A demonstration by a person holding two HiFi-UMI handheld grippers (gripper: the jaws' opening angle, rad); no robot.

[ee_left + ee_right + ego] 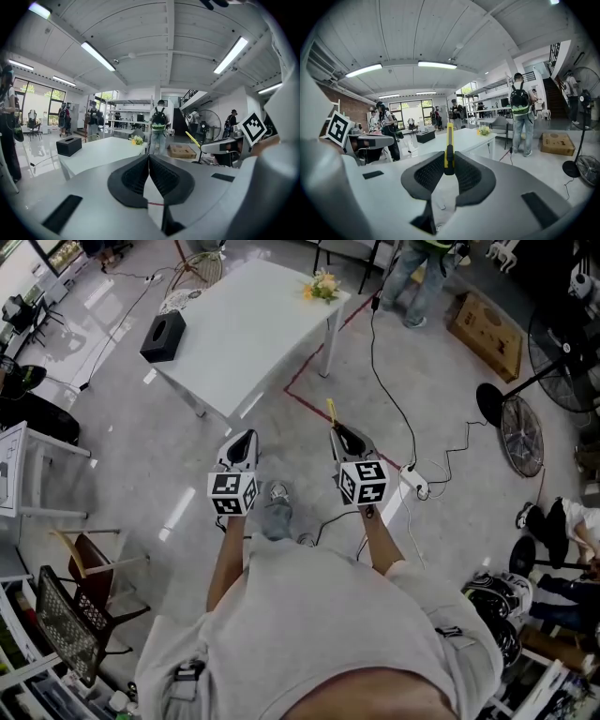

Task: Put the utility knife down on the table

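1. In the head view a chair stands at the far left, well apart from both tools, with grey floor between them.
2. The white table lies ahead, its near corner pointing towards the person. A black box sits by its left edge and flowers sit at its far right corner. The top between them is plain white.
3. The left tool hangs over the floor just short of the table's near corner. Its jaws are together, tip to tip, with nothing between them.
4. The right tool is level with the left and beside it, also over the floor, not over the table. Its jaws are clamped on the yellow utility knife, which sticks out forward past the jaw tips, in the air short of the table's near right edge.
5. A red line on the floor runs along that right edge.
6. Right of the right tool a black cable trails to a white power strip.
7. Further right stand a fan and a cardboard box.
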